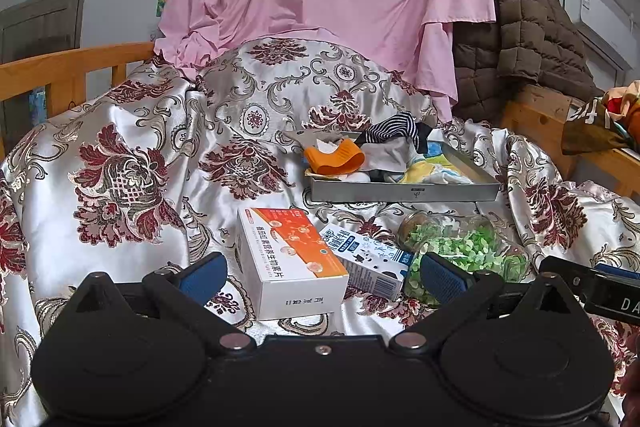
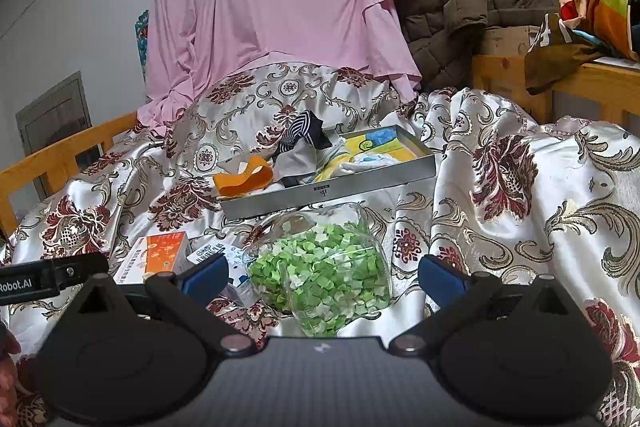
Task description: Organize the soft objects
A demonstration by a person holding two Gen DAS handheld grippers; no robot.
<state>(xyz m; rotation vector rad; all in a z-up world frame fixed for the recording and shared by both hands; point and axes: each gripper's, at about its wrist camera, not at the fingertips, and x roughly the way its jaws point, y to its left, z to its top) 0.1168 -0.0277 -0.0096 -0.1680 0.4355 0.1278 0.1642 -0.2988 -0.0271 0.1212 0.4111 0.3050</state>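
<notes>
- On the glossy floral satin bedspread sits a shallow grey metal tray, and in it lie the soft things we are sorting: an orange fabric band, a navy-and-white striped cloth, a crumpled grey garment and a yellow-and-blue printed cloth.
- Our left gripper hangs with its blue-padded tongs spread wide and nothing between them, above a white-and-orange cardboard box and a small blue-and-white carton.
- Our right gripper is likewise spread wide and empty, with a clear glass jar of green paper bits lying on its side just ahead.
- We judge the fabrics light and limp; they will sag and drag, so a pinch on a raised fold, such as the striped cloth's peak, seems the safest hold.
- The jar looks rigid, smooth and fragile, and may roll if nudged.
- The heap hides the tray floor, and the white scrap by the orange band may be tissue, though we cannot be sure.
</notes>
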